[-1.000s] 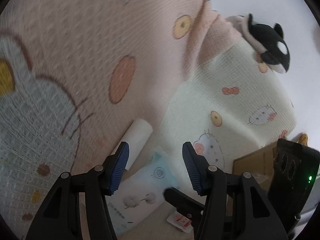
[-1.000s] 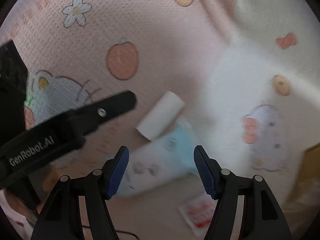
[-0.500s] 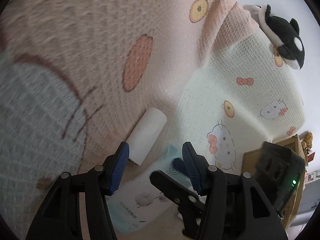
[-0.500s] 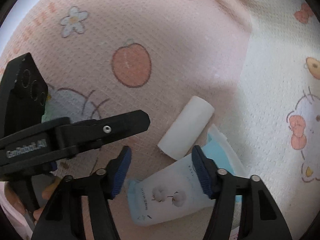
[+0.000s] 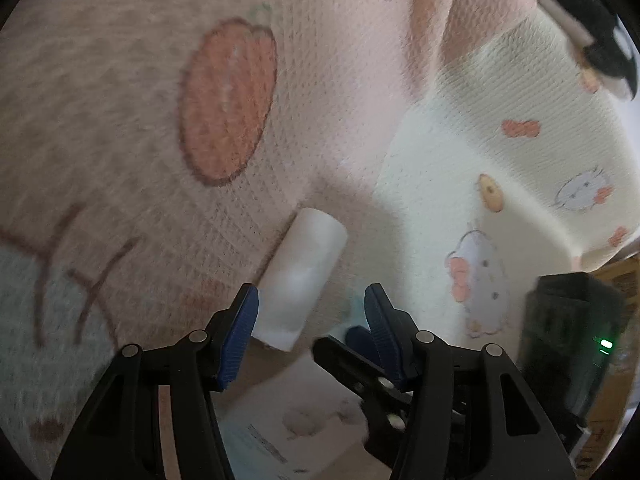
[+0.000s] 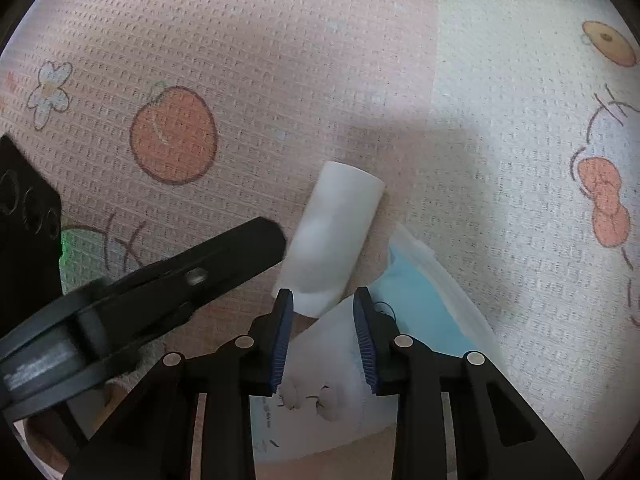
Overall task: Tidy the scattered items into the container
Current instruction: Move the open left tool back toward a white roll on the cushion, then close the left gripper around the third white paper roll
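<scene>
A white paper roll lies on the patterned blanket, also in the right wrist view. A white and blue wipes pack lies beside it, seen low in the left wrist view. My left gripper is open, its fingers either side of the roll's near end. My right gripper is open, narrower, over the pack's top edge just below the roll. The left gripper's finger crosses the right wrist view.
A pink and cream cartoon blanket covers the bed. A black and white orca plush lies at the far right. A cardboard box stands at the right edge behind the right gripper's body.
Both grippers have moved closer to the roll and the pack. The right gripper's jaws have narrowed over the pack's edge. The left gripper now straddles the roll's end.
</scene>
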